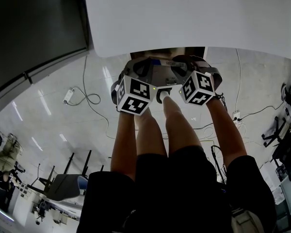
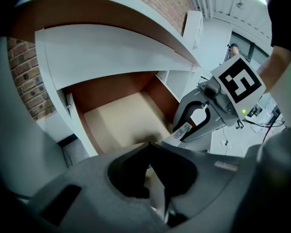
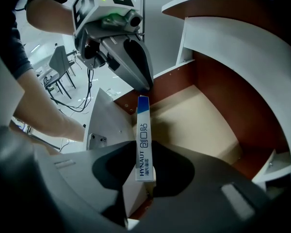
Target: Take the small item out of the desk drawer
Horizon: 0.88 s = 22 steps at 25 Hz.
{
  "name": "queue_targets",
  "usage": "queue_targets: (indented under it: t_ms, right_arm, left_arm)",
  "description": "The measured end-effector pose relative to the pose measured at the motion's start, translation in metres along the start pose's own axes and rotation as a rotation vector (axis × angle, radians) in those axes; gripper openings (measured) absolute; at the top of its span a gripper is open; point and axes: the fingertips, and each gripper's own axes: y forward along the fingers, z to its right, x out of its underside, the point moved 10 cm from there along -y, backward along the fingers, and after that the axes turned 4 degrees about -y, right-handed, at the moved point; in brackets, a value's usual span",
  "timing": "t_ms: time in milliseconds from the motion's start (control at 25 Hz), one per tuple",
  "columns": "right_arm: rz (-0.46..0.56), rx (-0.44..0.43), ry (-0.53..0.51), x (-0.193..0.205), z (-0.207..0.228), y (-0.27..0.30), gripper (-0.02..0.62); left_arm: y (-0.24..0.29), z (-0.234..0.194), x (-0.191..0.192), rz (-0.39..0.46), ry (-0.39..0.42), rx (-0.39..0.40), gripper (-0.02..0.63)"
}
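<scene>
The desk drawer stands pulled out, with brown walls and a bare beige floor. My right gripper is shut on a small white box with a blue end, printed HYNAUT, and holds it upright above the drawer's front. In the left gripper view that box shows in the right gripper. My left gripper is shut with nothing in it and hangs close beside the right one, its tips just above the box. In the head view both marker cubes, left and right, sit under the desk's edge.
The white desk top overhangs the drawer. A brick wall lies behind the desk. The person's legs are right below the grippers. Cables and a power strip lie on the floor, and a chair stands at the lower left.
</scene>
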Motion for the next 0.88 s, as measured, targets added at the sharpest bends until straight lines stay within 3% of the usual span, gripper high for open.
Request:
queue_targets:
  t_ms: [880]
  right_arm:
    - [0.072,0.089,0.109,-0.014,-0.01,-0.037,0.106]
  left_arm:
    - [-0.038,-0.002,-0.004,0.052,-0.034,-0.053,-0.001]
